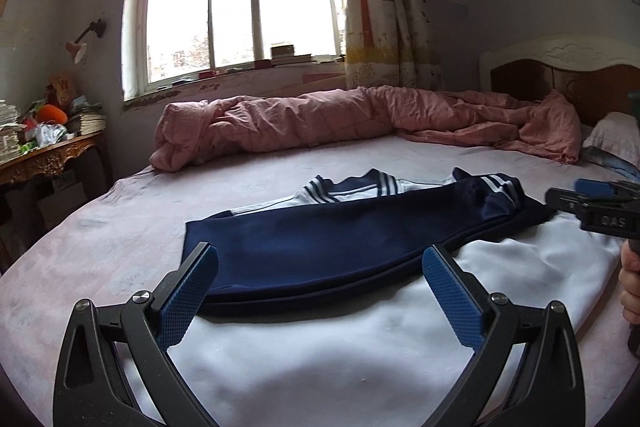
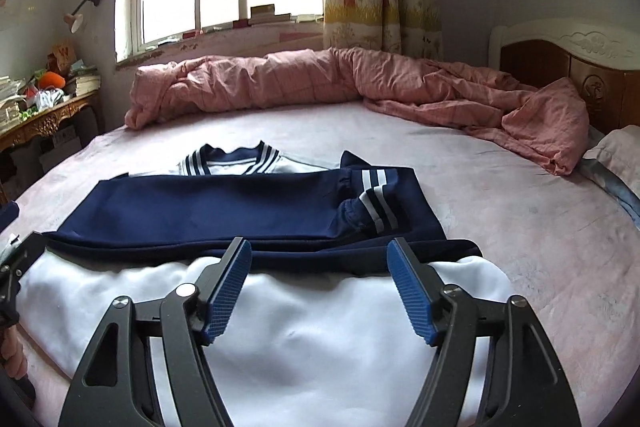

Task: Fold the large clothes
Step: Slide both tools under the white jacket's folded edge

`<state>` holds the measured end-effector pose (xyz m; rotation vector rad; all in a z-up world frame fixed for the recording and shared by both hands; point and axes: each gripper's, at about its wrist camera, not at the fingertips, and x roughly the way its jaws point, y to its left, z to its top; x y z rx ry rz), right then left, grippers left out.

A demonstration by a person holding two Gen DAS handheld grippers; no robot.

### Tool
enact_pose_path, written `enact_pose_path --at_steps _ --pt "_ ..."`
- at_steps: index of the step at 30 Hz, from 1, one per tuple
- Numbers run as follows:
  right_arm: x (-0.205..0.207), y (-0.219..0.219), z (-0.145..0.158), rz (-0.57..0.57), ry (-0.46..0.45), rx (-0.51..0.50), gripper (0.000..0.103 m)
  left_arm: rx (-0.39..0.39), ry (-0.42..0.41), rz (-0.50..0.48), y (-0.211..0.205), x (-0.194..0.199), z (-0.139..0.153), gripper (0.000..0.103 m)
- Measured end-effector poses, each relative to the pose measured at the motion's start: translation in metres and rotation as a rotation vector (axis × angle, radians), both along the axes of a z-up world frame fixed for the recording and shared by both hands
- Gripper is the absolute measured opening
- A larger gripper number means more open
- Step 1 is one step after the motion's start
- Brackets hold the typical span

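A white and navy jacket [image 1: 320,339] lies flat on the pink bed, its navy sleeves [image 1: 340,235] folded across the body, striped cuffs [image 1: 500,187] to the right and striped collar [image 1: 348,187] at the far side. My left gripper [image 1: 320,291] is open and empty above the white lower part. The jacket [image 2: 320,327] also fills the right wrist view, with sleeves [image 2: 224,211] and cuffs [image 2: 376,203] beyond. My right gripper [image 2: 320,287] is open and empty over the white part. It also shows in the left wrist view [image 1: 592,203].
A crumpled pink quilt [image 1: 360,119] lies along the bed's far side under the window. A pillow [image 1: 616,135] and wooden headboard [image 1: 560,75] are at right. A cluttered wooden side table [image 1: 48,151] stands at left. Pink sheet [image 2: 540,227] surrounds the jacket.
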<state>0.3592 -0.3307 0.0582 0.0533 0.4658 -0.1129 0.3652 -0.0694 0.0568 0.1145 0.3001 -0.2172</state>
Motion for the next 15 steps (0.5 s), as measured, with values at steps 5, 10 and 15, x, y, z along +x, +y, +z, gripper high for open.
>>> enact_pose_path --at_steps 5,10,15 --pt "-0.015 0.001 -0.007 0.023 -0.014 0.042 0.084 -0.037 -0.003 0.014 0.012 -0.009 0.002 0.101" --pt "-0.025 0.001 -0.017 0.057 0.104 0.034 0.084 -0.025 -0.001 0.000 0.014 -0.026 0.001 0.101" --pt "-0.049 0.008 -0.023 0.100 0.168 -0.019 0.084 0.027 0.126 0.013 0.023 -0.042 -0.004 0.099"
